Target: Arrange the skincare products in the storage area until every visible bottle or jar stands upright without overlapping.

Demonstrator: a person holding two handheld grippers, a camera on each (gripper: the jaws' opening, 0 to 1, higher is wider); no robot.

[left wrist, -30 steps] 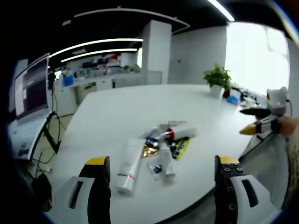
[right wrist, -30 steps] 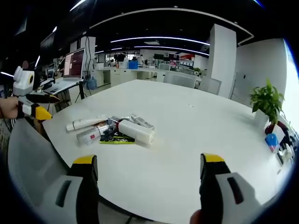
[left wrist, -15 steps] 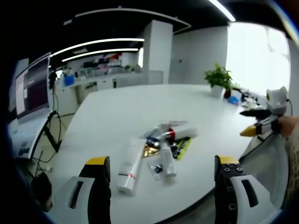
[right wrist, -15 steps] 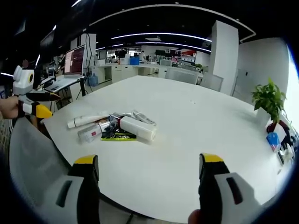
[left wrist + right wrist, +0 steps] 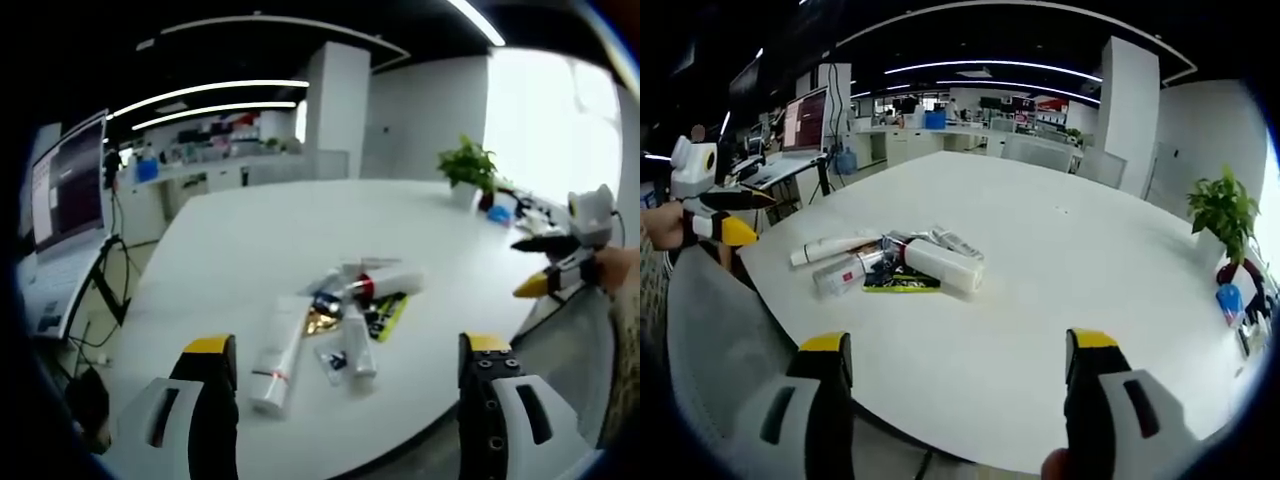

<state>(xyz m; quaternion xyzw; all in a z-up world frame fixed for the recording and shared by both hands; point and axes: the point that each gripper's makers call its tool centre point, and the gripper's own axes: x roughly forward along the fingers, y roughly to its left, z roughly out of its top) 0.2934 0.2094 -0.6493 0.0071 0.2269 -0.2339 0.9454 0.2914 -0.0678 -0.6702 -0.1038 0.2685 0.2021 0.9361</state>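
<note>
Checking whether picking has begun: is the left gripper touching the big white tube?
Apart. The left gripper view shows bare table between the left gripper and the white tube.

open-plan office: big white table (image 5: 1060, 300), monitor (image 5: 805, 122), ceiling light strips (image 5: 205, 92)

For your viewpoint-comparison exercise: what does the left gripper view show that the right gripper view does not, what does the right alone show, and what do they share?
Left gripper view alone: the right gripper coming in at the right edge, and a small sachet lying nearest the camera.
Right gripper view alone: the left gripper at the left edge, and grey chairs beyond the table.
Shared: the white table, the heap of tubes lying flat on it, a potted plant and a monitor. Each view's own gripper is open and holds nothing.
</note>
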